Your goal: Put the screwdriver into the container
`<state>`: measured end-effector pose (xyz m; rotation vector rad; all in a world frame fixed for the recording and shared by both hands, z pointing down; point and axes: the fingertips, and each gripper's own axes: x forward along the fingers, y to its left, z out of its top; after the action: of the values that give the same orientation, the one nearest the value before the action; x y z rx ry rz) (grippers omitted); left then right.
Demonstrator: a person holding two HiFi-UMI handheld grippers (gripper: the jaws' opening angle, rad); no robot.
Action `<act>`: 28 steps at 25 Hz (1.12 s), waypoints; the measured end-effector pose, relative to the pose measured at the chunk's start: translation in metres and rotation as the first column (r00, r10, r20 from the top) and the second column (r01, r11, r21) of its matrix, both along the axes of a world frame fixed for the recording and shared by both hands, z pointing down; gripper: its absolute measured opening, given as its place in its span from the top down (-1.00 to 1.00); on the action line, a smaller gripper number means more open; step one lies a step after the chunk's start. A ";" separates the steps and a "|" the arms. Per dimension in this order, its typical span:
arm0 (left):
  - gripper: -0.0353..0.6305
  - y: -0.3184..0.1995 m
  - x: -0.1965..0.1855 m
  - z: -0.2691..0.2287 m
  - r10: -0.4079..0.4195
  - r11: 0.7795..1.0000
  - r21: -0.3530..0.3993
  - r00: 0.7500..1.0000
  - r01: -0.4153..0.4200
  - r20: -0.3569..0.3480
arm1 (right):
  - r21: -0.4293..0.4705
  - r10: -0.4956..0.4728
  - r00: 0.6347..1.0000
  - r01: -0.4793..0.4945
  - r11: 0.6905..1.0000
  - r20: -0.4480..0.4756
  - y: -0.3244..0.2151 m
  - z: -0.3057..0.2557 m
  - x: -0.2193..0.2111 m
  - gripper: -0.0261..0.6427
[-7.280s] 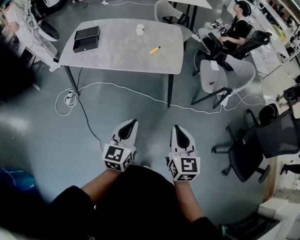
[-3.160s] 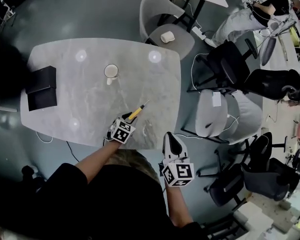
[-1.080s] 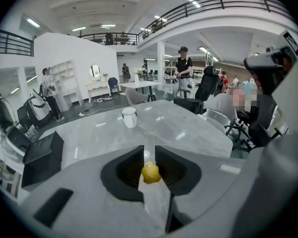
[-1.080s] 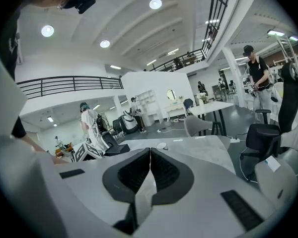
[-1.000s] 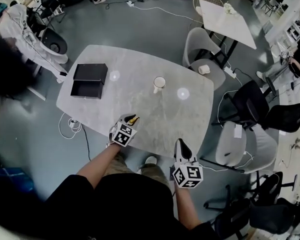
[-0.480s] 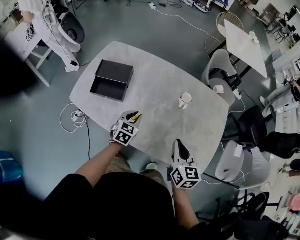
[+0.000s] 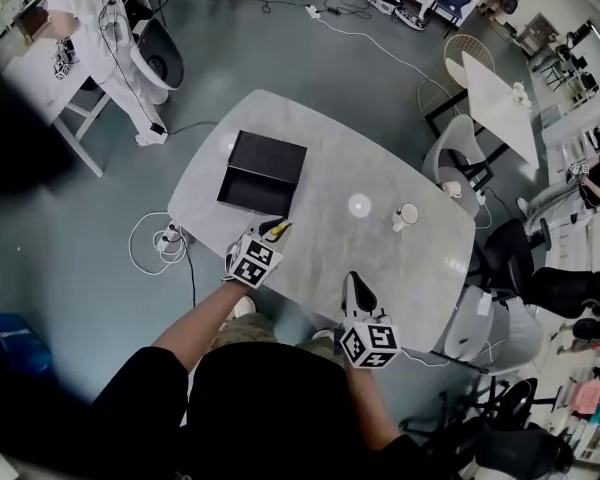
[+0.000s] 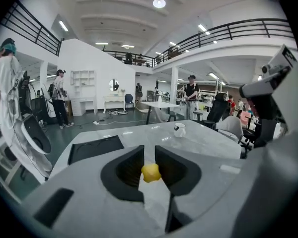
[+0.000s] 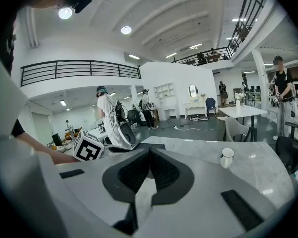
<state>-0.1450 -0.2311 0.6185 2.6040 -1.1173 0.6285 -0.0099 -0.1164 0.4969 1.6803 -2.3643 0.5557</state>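
My left gripper (image 7: 265, 236) is shut on the yellow-handled screwdriver (image 7: 273, 230), over the near edge of the grey table (image 7: 380, 183). In the left gripper view the handle's yellow end (image 8: 150, 173) sits pinched between the jaws (image 8: 149, 150). The container, an open black box (image 7: 262, 173), lies on the table just beyond that gripper, and also shows ahead to the left in its own view (image 8: 94, 148). My right gripper (image 7: 352, 282) is shut and holds nothing, at the table's near edge; its jaws meet (image 9: 150, 156).
A white mug (image 7: 407, 214) stands on the table's right part, seen also as the mug (image 9: 227, 157). Cables (image 7: 160, 243) lie on the floor left of the table. Chairs (image 7: 460, 158) stand at the right, and a person in white (image 7: 90, 8) stands far left.
The view has swung round the table. My left gripper with the screwdriver now sits much closer to the black box. The right gripper stays shut beside it.
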 end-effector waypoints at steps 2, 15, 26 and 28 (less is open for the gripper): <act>0.65 -0.004 -0.021 -0.004 0.007 1.000 0.012 1.000 -0.007 -0.014 | 0.000 -0.003 1.000 0.003 1.000 -0.009 -0.004 -0.004 -0.022 0.89; 0.65 -0.045 -0.093 0.005 -0.046 0.999 -0.026 0.997 0.044 -0.060 | -0.044 -0.061 0.998 0.060 0.997 -0.013 -0.048 0.014 -0.093 0.89; 0.65 -0.082 -0.100 0.049 -0.036 0.988 -0.151 0.996 0.023 -0.081 | -0.065 -0.047 0.999 0.047 0.997 -0.001 -0.097 0.032 -0.116 0.89; 0.65 -0.091 -0.097 0.060 -0.030 0.983 -0.183 0.996 0.015 -0.081 | -0.073 -0.038 0.999 0.038 0.997 -0.002 -0.103 0.036 -0.112 0.89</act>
<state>-0.2422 -0.3217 0.6787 2.4353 -1.0116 0.5819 -0.1222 -0.2194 0.5330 1.6007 -2.3386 0.6251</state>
